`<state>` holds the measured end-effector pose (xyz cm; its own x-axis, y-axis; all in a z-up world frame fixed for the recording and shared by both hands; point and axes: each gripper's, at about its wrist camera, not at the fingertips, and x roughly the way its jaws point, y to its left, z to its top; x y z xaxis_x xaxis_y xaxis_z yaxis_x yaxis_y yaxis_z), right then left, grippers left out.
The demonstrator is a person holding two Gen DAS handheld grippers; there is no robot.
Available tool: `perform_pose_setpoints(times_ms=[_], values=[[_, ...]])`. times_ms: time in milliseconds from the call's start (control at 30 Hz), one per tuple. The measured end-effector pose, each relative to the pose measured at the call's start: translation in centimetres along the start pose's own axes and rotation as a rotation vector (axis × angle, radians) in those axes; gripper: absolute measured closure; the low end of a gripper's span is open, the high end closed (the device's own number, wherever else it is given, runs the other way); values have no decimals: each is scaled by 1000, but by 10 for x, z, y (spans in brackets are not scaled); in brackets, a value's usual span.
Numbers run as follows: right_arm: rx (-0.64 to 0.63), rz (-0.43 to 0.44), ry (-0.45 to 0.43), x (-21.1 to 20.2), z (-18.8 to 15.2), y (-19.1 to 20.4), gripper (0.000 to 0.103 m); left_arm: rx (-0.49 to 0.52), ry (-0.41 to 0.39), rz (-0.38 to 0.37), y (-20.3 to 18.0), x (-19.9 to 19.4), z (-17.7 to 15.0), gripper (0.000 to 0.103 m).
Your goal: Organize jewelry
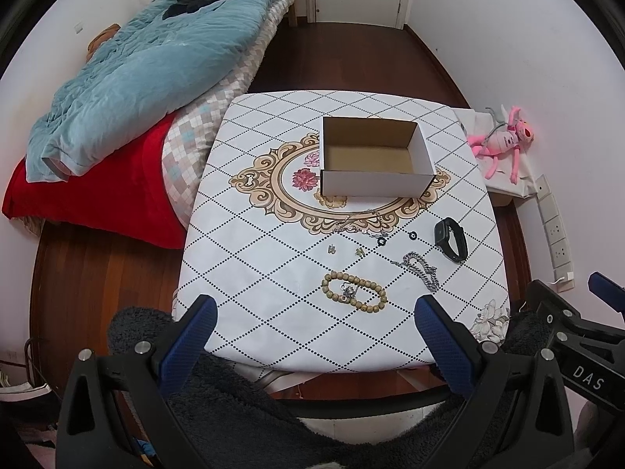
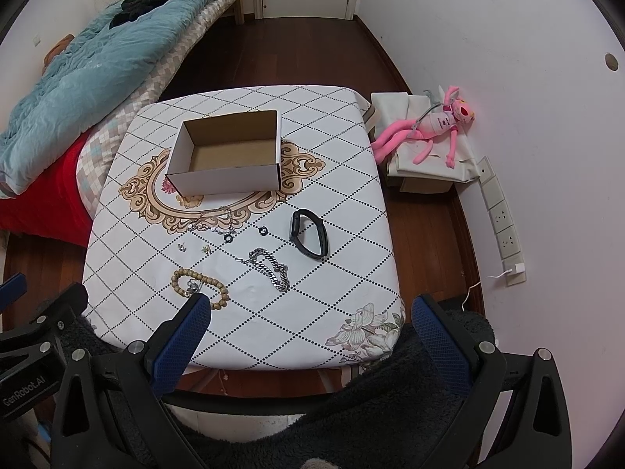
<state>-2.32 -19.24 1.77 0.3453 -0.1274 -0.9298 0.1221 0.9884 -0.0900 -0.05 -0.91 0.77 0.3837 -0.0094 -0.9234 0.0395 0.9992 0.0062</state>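
Observation:
An empty white cardboard box (image 1: 375, 185) (image 2: 222, 183) stands open on the table. In front of it lie a thin necklace (image 1: 363, 226) (image 2: 216, 224), a black smart band (image 1: 453, 239) (image 2: 310, 234), a silver chain bracelet (image 1: 420, 269) (image 2: 273, 269), a wooden bead bracelet (image 1: 353, 293) (image 2: 199, 287), and small earrings (image 1: 332, 249) (image 2: 183, 247). My left gripper (image 1: 316, 312) is open and empty above the table's near edge. My right gripper (image 2: 312, 310) is open and empty, just right of the bead bracelet.
The table (image 1: 273, 293) (image 2: 351, 234) has a diamond-patterned cloth. A bed with blue quilt (image 1: 136, 70) lies to the left. A pink plush toy (image 2: 429, 129) sits on a box at the right, by wall sockets (image 2: 502, 222).

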Motion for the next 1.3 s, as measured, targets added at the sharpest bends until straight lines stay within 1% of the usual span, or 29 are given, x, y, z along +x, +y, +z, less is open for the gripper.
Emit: perform_pose_setpoints(times_ms=[67,333,433,533,600,667,767,833,867,900,933,1000,1033,1067,1100,1233,1300], values=[[0,0,3,-3,5,1,0,-1,0,-2,0,0,0,0],[2,4,-6,-6,7,1,0,8,-5,-2,-1,0,1,0],[4,5,-14,-7,12,-2,0,18,-27,21,0,6,7,0],[15,-6,-34,-2,27,-7,0,9,-44,45,4,19,17,0],[17,-7,-30,10,35,-9,0,6,-45,54,6,33,23,0],[11,-13,-12,29,39,-6,0,8,-26,72,8,55,28,0],[-1,-20,36,65,41,-3,0,12,34,64,8,90,29,0],[-5,-9,72,91,38,-2,0,18,75,55,8,113,26,1],[-6,-8,95,105,36,-2,2,21,97,54,8,124,24,3],[-7,-1,111,114,33,-2,4,22,118,51,8,134,22,9],[-5,12,135,129,29,-3,7,19,140,44,8,145,19,16],[6,41,191,156,22,-4,14,10,182,31,10,162,14,23],[10,54,204,164,19,-3,21,2,196,21,11,170,11,26],[14,65,224,177,15,-2,26,-2,208,21,12,177,9,26],[14,67,234,184,13,-1,27,-4,219,14,11,182,7,26],[6,78,276,216,4,7,40,1,234,-16,7,198,-1,27],[8,86,287,228,1,10,44,4,248,-20,6,204,-4,28]])
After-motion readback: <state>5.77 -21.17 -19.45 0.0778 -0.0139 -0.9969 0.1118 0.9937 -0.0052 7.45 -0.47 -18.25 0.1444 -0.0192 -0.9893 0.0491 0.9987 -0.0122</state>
